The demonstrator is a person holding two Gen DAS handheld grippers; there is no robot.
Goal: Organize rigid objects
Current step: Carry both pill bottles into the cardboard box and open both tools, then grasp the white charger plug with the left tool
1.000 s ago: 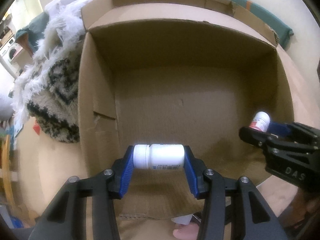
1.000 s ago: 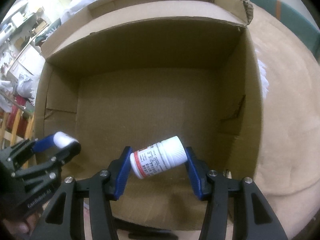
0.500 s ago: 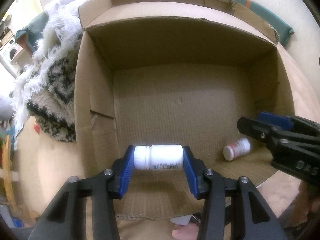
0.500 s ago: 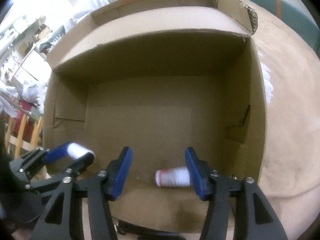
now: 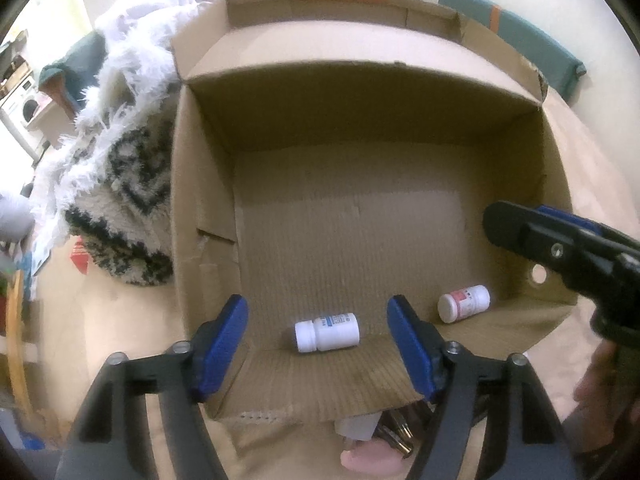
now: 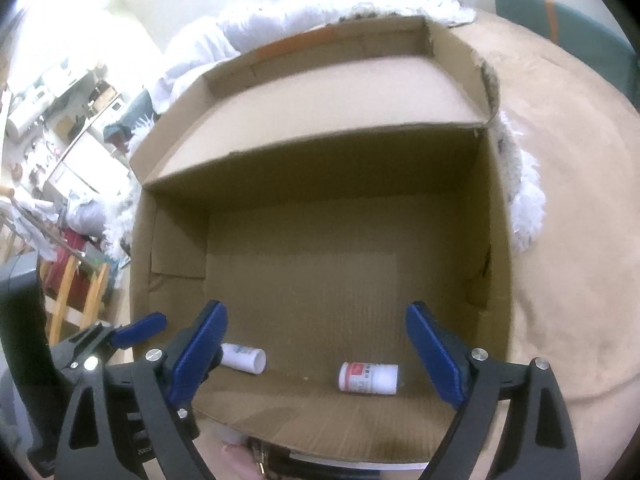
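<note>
Lying on their sides on the floor of the cardboard box [image 5: 400, 216], both bottles sit near its front wall, probably because that is the spot directly under the two claws. The blue-label bottle [image 5: 327, 331] rests below the left claw [image 5: 318, 344]; the red-label bottle [image 6: 369, 377] lies to its right, below the right claw [image 6: 316, 354], the two bottles well apart. The box stands on a tan bed cover [image 6: 580, 200] beside a shaggy blanket [image 5: 116, 184], its flaps folded open so things can go in from above. The left claw's jaws are opening and grip nothing; its bottle shows between them but lower down, untouched. The right claw's jaws are also opening, spread very wide and empty.
</note>
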